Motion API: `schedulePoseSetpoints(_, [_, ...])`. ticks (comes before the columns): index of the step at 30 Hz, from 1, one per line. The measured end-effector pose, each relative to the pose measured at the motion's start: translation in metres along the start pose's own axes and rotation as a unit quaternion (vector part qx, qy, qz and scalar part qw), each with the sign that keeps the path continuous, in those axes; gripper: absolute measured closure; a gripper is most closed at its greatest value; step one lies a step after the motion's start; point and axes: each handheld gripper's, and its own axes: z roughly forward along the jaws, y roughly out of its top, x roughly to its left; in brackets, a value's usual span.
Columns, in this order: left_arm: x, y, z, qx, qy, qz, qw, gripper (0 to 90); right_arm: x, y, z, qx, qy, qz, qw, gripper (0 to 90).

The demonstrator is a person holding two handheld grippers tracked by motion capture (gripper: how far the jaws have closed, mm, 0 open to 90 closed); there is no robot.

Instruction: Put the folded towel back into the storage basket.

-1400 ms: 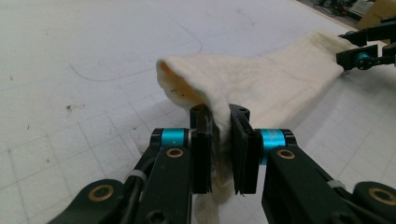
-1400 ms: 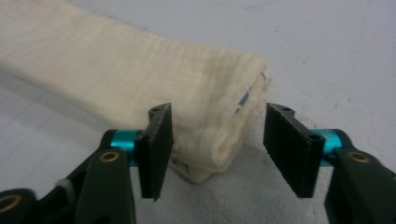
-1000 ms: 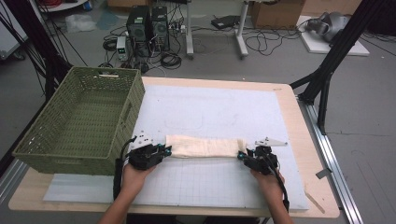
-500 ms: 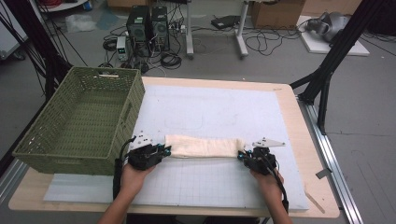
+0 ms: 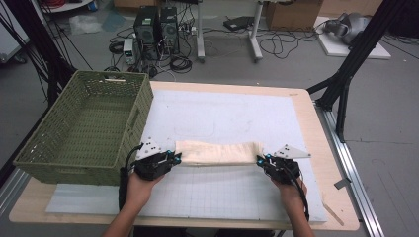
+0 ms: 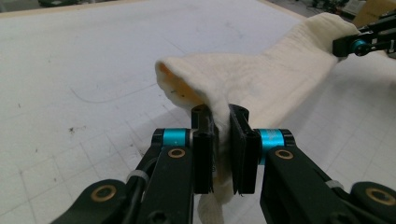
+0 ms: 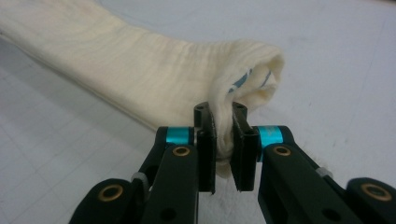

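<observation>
Cream folded cloth lies across the white-matted counter, pinched at each end by left tongs and right tongs. Grasping looks done; next, likely lift both ends evenly toward the green woven basket.

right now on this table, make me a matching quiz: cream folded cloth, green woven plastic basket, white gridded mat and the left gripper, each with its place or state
Things:
1. cream folded cloth
2. green woven plastic basket
3. white gridded mat
4. left gripper

Places or states:
A. stands at the table's left edge
B. shut on one end of the cloth
C. stretched between the two grippers
D. covers most of the tabletop

Pairs: 1-C, 2-A, 3-D, 4-B
</observation>
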Motion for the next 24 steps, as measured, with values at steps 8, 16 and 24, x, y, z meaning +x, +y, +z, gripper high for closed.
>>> schedulePoseSetpoints(8, [-0.006,0.007,-0.010,-0.022,-0.007,0.014,0.9996,80.7,-0.008,0.007,-0.019,-0.063,0.020,0.003,0.9978,82.5])
schedulePoseSetpoints(16, [-0.015,0.013,-0.022,-0.038,-0.011,0.033,0.9987,81.0,-0.009,0.016,-0.025,-0.076,0.023,-0.011,0.9968,82.4])
schedulePoseSetpoints(24, [-0.016,0.019,-0.033,-0.055,-0.005,0.036,0.9978,81.1,-0.011,0.030,-0.023,-0.087,0.029,-0.020,0.9956,82.5])
